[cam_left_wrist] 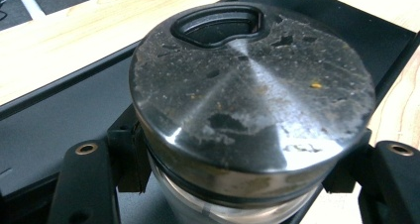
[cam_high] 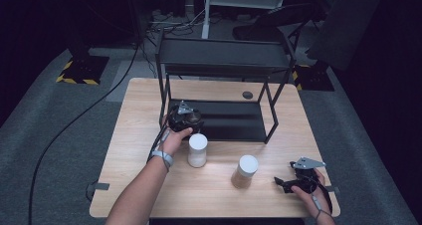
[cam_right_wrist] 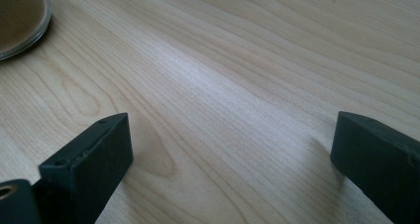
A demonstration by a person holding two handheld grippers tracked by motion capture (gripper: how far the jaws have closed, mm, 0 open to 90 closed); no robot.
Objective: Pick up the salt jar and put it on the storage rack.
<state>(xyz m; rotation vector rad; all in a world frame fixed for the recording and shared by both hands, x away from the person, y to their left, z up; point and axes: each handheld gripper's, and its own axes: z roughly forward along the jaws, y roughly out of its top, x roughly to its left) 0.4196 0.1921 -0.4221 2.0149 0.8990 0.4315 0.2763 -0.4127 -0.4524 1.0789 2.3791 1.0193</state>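
Field notes for you. Wooden table (cam_high: 139, 135), pale grain. Two white-lidded jars on its near half: left jar (cam_high: 197, 151) just in front of the rack, right jar (cam_high: 245, 171) farther toward you, the two standing apart. Small dark round disc (cam_high: 247, 94) on the far part of the table. Beyond it: grey floor, black cable (cam_high: 74, 120), hazard-striped base (cam_high: 79, 70).

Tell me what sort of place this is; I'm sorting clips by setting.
Probably a recording studio or lab, not a home: a lone wooden table on grey carpet, dark curtains around, cables across the floor, and hazard-striped stand bases.
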